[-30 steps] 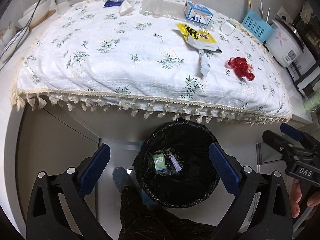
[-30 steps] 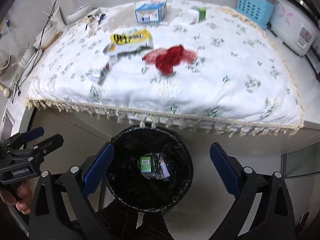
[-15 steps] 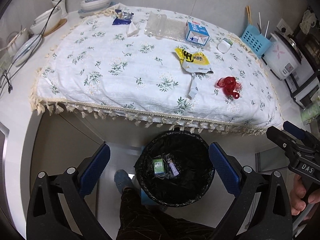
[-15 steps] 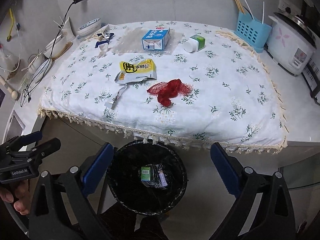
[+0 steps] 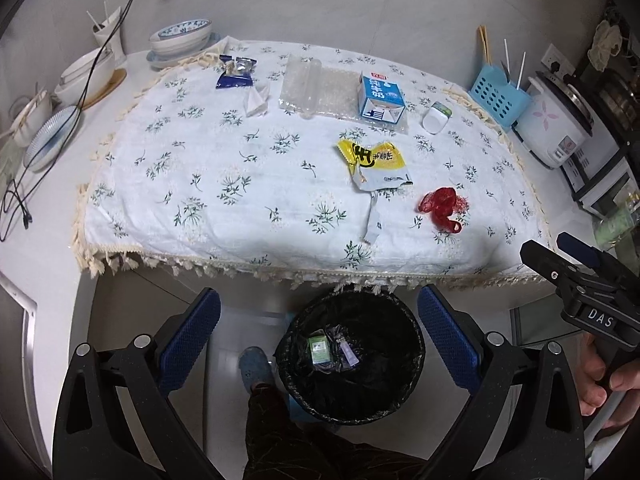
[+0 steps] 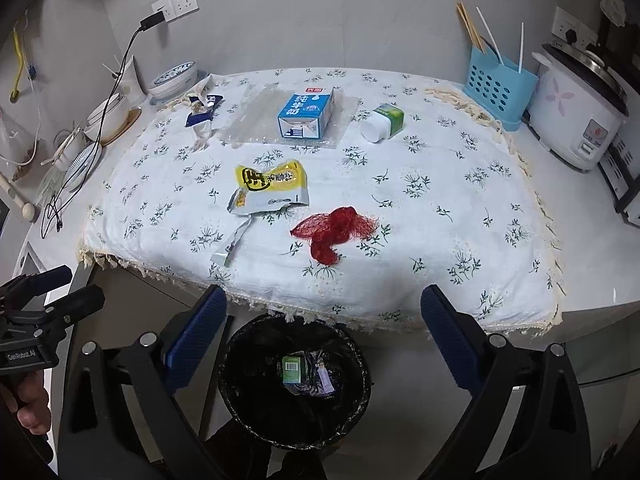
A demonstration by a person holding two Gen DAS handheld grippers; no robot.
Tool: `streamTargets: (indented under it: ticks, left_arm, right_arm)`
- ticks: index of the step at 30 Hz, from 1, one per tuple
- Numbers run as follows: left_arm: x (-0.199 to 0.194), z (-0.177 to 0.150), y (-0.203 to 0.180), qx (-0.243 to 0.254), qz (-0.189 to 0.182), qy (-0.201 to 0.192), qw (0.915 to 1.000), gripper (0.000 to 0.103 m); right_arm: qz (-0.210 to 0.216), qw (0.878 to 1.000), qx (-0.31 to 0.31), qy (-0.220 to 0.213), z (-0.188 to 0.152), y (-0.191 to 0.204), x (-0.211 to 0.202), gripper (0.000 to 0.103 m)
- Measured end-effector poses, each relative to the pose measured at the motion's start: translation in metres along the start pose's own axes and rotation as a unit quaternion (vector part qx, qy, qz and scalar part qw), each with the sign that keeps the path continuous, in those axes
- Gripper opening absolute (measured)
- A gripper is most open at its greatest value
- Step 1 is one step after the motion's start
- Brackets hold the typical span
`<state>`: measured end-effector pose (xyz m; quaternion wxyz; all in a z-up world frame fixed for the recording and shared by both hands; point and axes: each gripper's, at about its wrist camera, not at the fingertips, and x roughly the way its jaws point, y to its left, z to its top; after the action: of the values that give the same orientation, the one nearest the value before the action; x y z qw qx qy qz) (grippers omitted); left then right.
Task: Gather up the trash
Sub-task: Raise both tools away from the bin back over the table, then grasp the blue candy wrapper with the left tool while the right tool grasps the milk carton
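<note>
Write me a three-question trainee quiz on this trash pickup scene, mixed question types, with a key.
1. True or false: the black-lined trash bin under the table edge already holds a small green box.
2. Which lies nearer the table's front edge? A. red mesh net B. blue milk carton C. white and green bottle
3. Fill in: both the left gripper and right gripper are ____ and hold nothing.

Key: 1 true; 2 A; 3 open.
</note>
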<state>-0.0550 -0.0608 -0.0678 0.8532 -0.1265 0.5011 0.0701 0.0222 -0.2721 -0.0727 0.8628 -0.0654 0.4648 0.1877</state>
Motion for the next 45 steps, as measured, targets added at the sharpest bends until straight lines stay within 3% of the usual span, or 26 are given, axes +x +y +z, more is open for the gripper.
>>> streamTargets:
  ticks: [7,21,30,45]
  left_arm:
    - [0.006,0.032,0.003,0.027,-0.011,-0.004,0.9996,0.097]
    - [0.024,0.119,0.041,0.026,-0.007,-0.010,0.9996,0.096]
    - [0.059,0.173,0.074,0.019,0.000,-0.001,0.9998,0.096]
    - [0.162,0.272,0.149,-0.011,0.026,0.033,0.9991,0.094]
  right_arm:
    - [-0.012,1.000,0.020,-0.015,0.027,0.002,-0.002,0.094]
    - [-0.032,0.999,0.012,-0.039,0.104,0.025,0.004,0.094]
    - [-0.039,0.999,0.016,-0.011,0.149,0.040,0.051,0.094]
    - [-0.062,0.996,0.030,0.049,0.211,0.043,0.145,0.093]
